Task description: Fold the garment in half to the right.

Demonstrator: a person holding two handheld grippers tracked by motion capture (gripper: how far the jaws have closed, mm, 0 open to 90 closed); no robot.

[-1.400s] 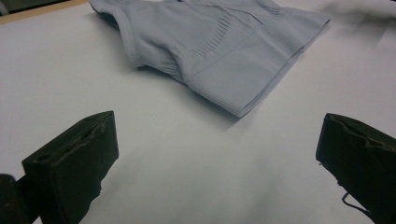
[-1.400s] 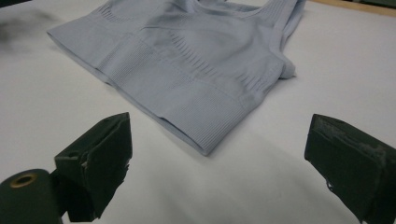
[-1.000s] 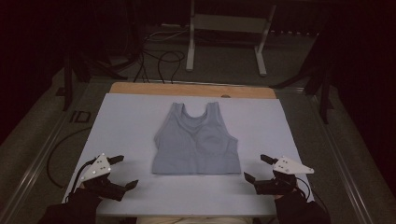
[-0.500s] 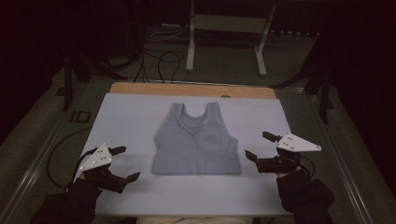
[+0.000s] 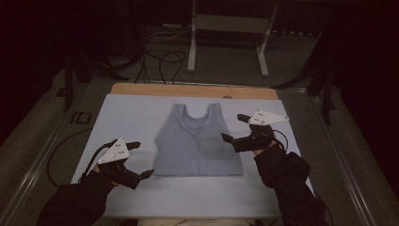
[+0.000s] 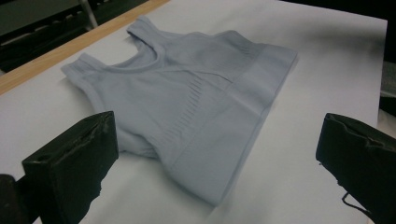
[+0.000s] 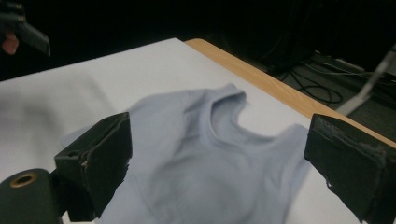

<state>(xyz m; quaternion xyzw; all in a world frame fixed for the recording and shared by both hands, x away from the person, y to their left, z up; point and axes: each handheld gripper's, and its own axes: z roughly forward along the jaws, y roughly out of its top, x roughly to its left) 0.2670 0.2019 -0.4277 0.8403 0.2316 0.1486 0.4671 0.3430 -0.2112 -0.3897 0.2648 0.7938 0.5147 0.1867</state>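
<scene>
Your top (image 5: 197, 141) lies flat in the middle of the table (image 5: 131, 113), on the pale sheet, straps toward the far wooden edge (image 5: 141, 89) and hem toward you.

Your left gripper (image 5: 141, 159) sits near the hem's left corner, just beside the cloth but apart from it. Its fingers (image 6: 74, 168) are spread wide and hold nothing. In the left gripper view the top's near corner lies between them, farther out, with the ribbed band running up the front.

Your right gripper (image 5: 235, 128) is at the top's right side, about level with the armhole. The lower finger (image 5: 230, 140) reaches over the cloth's right edge, and a dark shadow falls on the fabric beneath it; whether it touches the cloth you cannot tell from above. These fingers (image 7: 100, 158) are also released and wide apart, gripping nothing. In the right gripper view the neckline and both straps lie between them, somewhat blurred.

Both your sleeves (image 5: 287, 179) come in from the near edge, one at each side of the top.
</scene>
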